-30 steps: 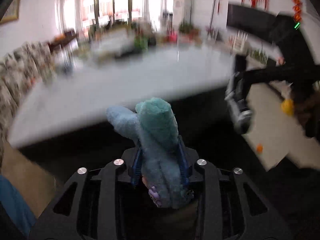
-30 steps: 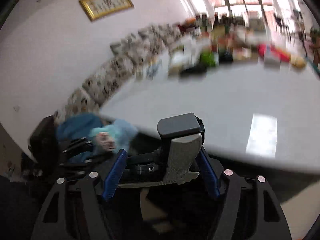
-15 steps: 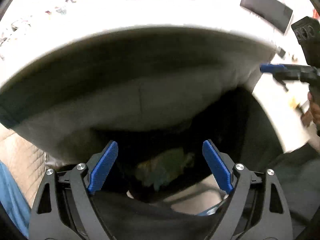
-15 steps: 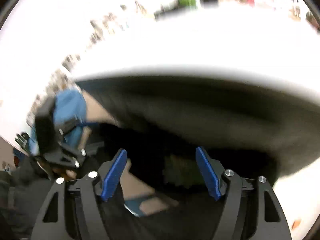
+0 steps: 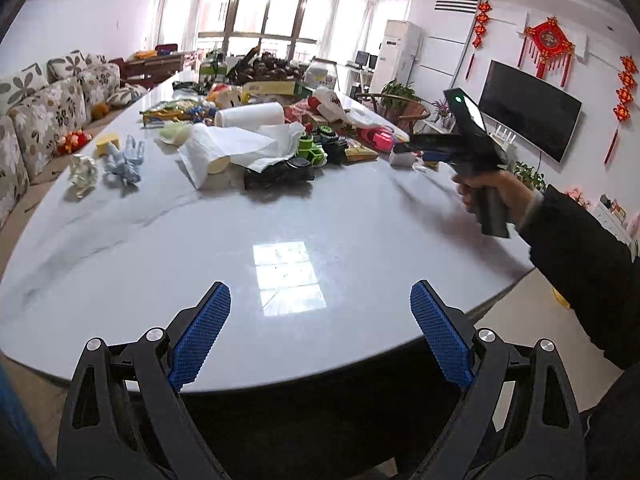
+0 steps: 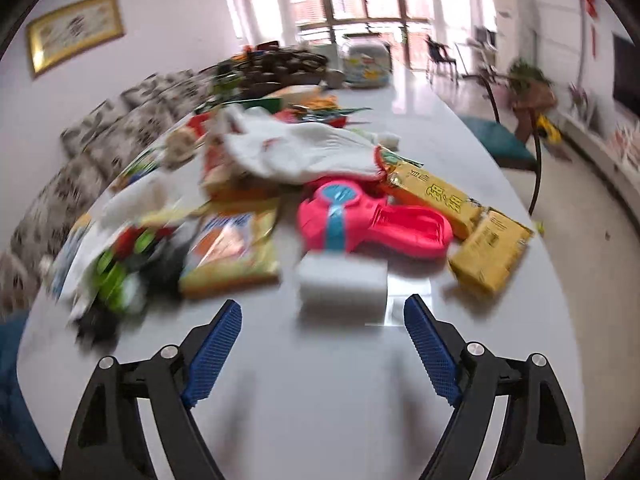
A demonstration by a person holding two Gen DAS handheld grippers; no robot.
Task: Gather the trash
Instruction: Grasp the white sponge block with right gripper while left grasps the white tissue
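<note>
My left gripper (image 5: 320, 320) hangs over the near edge of the pale marble table (image 5: 168, 248), its jaws opening with nothing between them. Far ahead on the left lie a crumpled white wrapper (image 5: 82, 174), a blue glove (image 5: 122, 164) and loose tissue (image 5: 224, 148). A hand holds my right gripper (image 5: 404, 147) above the table's right side. In the right wrist view, that gripper (image 6: 322, 332) is empty, its jaws also opening. A white block (image 6: 342, 286) lies just beyond its fingertips. Behind the block lie a pink plastic toy (image 6: 372, 220) and yellow boxes (image 6: 490, 254).
Clutter fills the table's middle and far end: a paper towel roll (image 5: 248, 114), green toys (image 5: 312, 148), black items (image 5: 280, 172), a white bag (image 6: 304, 148). A flowered sofa (image 5: 40, 120) runs along the left. A chair (image 6: 504, 144) stands at the right.
The left gripper let go of a teal fluffy item and the right a grey one, into a dark opening below the table edge. Both rose above the tabletop, open; the right swung toward the clutter.
</note>
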